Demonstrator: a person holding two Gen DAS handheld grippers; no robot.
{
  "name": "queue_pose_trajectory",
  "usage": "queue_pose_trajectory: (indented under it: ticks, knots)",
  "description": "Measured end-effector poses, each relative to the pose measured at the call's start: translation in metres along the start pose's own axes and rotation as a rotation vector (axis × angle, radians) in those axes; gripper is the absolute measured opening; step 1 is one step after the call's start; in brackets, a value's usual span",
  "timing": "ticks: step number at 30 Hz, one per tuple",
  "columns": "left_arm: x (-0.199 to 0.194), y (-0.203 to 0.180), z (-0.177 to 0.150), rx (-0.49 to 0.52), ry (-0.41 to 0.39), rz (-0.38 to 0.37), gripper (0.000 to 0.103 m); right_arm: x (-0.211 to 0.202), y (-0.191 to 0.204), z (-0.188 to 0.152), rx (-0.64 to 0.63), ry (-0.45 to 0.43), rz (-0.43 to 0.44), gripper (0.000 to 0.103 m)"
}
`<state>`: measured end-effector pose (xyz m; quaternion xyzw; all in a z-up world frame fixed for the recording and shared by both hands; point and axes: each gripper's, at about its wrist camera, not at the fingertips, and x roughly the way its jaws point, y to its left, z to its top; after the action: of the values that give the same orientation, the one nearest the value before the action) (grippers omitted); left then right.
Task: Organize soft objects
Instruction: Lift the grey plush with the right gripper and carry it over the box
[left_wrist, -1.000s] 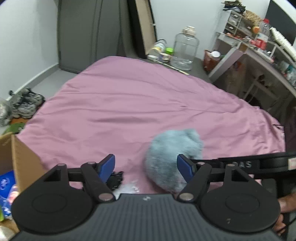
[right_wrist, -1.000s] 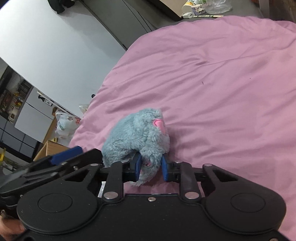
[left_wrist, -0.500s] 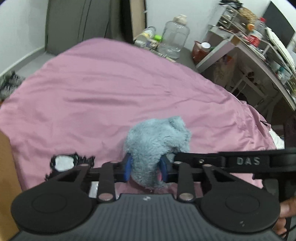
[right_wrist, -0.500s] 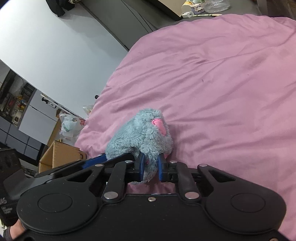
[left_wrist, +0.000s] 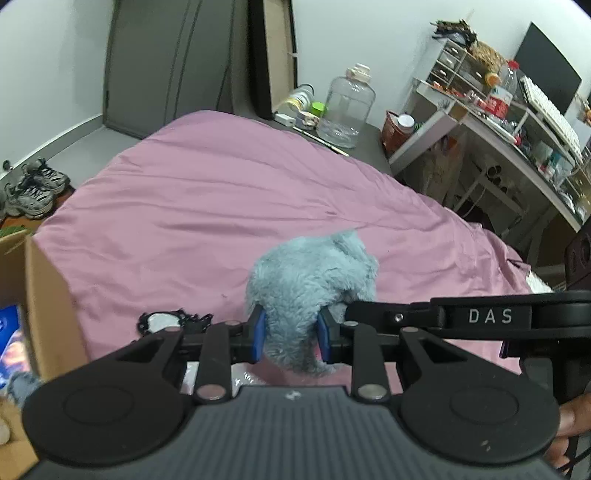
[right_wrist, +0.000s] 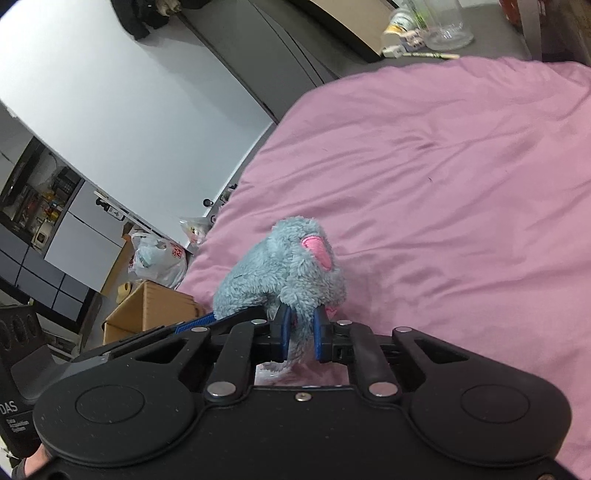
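Note:
A fluffy grey-blue plush toy (left_wrist: 314, 280) with a pink patch (right_wrist: 317, 251) is held just above the pink bedspread (left_wrist: 221, 206), near its front edge. My left gripper (left_wrist: 291, 334) is shut on the toy's lower part, blue pads pressing into the fur from both sides. My right gripper (right_wrist: 300, 338) is shut on a narrower tuft of the same plush toy (right_wrist: 284, 273). In the left wrist view the right gripper's black arm reaches in from the right and touches the toy. A small black-rimmed white item (left_wrist: 162, 321) lies on the bedspread left of the toy.
A cardboard box (left_wrist: 44, 295) stands open at the bed's left edge, also seen as the box (right_wrist: 147, 310) on the floor. Shoes (left_wrist: 33, 188), a plastic bag (right_wrist: 159, 258), a large clear jar (left_wrist: 345, 107) and a cluttered desk (left_wrist: 498, 122) surround the bed.
My left gripper went from open beside the toy to shut on it. Both grippers then rose a little with the toy, which now hangs higher over the bedspread.

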<state>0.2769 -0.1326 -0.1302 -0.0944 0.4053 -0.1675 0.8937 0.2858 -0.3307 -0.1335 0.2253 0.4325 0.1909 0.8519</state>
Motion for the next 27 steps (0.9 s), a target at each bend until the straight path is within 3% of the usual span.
queue_pose_trajectory:
  ticks: [9, 27]
  knots:
    - [-0.049, 0.01, 0.0, -0.002, -0.071, 0.01, 0.027, -0.016, 0.042, -0.01, -0.07, -0.059, 0.015, 0.013]
    - [-0.134, 0.046, -0.019, -0.019, -0.147, 0.056, 0.027, -0.023, 0.117, -0.037, -0.16, -0.089, 0.049, 0.014]
